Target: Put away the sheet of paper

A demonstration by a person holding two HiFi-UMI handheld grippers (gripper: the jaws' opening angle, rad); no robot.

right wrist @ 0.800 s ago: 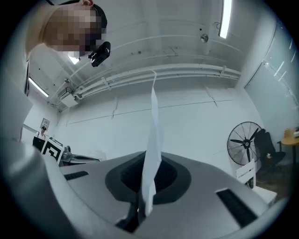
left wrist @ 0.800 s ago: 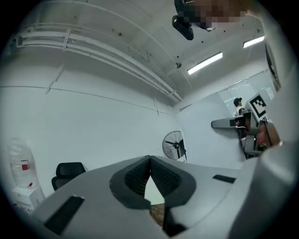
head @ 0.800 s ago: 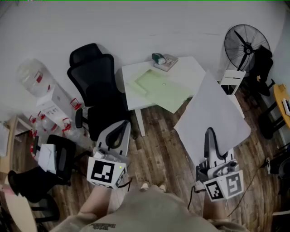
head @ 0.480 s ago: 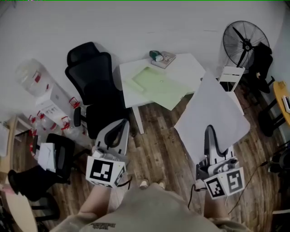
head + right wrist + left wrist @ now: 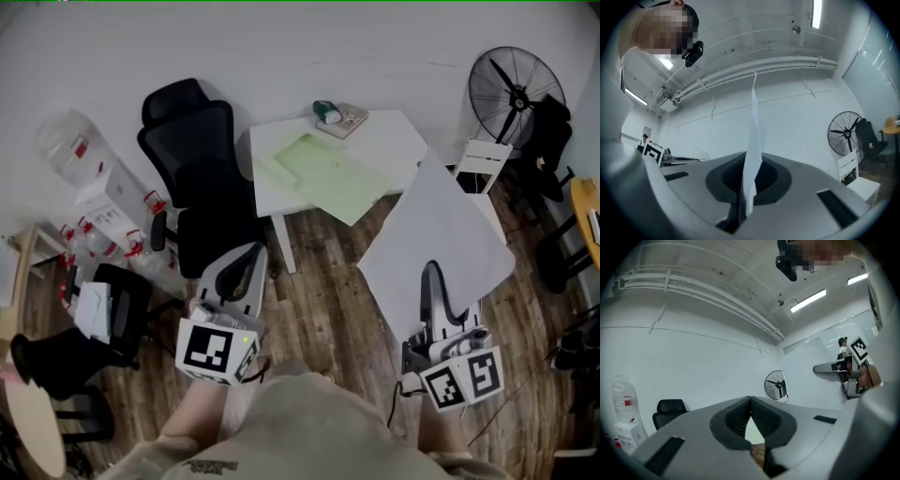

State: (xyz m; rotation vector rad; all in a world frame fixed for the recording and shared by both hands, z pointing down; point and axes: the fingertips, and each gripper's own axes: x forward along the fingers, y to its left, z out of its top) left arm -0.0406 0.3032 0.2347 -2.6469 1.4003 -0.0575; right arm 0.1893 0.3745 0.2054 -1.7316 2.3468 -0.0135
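Observation:
A large white sheet of paper [image 5: 439,234] stands up in the air over the wooden floor, to the right of the white table [image 5: 394,136]. My right gripper [image 5: 431,274] is shut on the sheet's lower edge. In the right gripper view the paper [image 5: 753,140] runs edge-on up from between the closed jaws. My left gripper [image 5: 247,255] hangs level over the floor left of centre. It is shut and holds nothing, and its pads [image 5: 740,414] meet at the tip. A pale green folder [image 5: 330,178] lies on the table.
A black office chair [image 5: 202,164] stands left of the table. A book with a small green item [image 5: 337,117] lies at the table's far edge. A standing fan [image 5: 516,89] and a white stool [image 5: 483,157] are at the right. Boxes and water bottles [image 5: 98,202] crowd the left.
The head view has shifted slightly. Both grippers stay where they were, and the sheet remains in the right one.

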